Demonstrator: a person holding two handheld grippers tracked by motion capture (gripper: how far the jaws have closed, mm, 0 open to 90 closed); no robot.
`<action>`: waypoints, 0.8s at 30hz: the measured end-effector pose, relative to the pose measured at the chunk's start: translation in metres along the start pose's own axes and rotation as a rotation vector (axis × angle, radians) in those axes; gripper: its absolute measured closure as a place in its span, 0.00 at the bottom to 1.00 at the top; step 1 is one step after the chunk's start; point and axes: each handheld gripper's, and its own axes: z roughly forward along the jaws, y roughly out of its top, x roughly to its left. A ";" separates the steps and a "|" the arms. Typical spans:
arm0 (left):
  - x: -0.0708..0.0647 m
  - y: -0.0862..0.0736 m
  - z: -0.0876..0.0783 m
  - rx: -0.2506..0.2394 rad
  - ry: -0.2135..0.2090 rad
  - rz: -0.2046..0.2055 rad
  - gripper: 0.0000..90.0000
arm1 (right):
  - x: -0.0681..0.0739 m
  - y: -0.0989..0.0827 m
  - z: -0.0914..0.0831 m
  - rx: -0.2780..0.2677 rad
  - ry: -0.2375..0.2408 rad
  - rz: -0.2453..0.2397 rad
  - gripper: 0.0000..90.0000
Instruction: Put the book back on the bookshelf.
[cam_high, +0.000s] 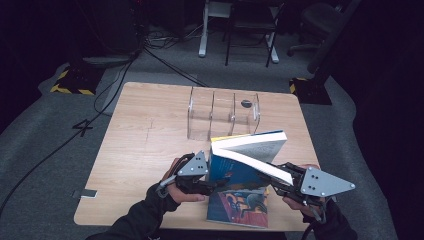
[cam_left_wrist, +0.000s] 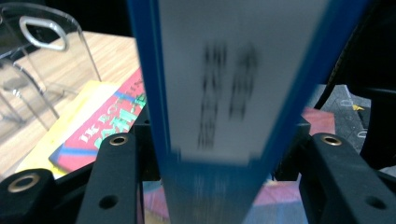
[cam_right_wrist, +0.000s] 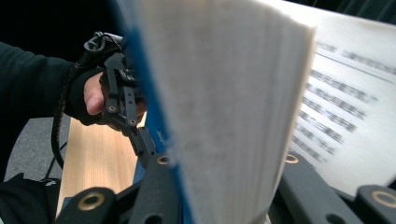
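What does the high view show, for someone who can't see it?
A blue book is held up, partly open, between the left hand-held gripper and the right hand-held gripper. Another book lies flat below; a clear plastic organizer stands behind on the wooden table.

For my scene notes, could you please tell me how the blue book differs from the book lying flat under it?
The blue book is raised off the table and open, pages fanned; the flat book lies closed on the table. The blue book sits between both tongs; the flat book is untouched. The blue book's cover is plain blue; the flat book's is a colourful picture. Both are paperbacks at the near edge.
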 end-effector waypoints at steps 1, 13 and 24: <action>0.001 0.002 0.001 0.001 -0.008 -0.002 0.56 | 0.000 -0.001 -0.001 0.001 -0.008 0.006 0.77; 0.001 0.025 -0.001 -0.085 -0.020 0.013 0.60 | -0.001 -0.026 -0.023 0.050 -0.204 0.054 0.58; 0.003 0.034 -0.006 -0.174 -0.031 -0.005 0.61 | -0.004 -0.061 -0.003 0.140 -0.186 0.107 0.44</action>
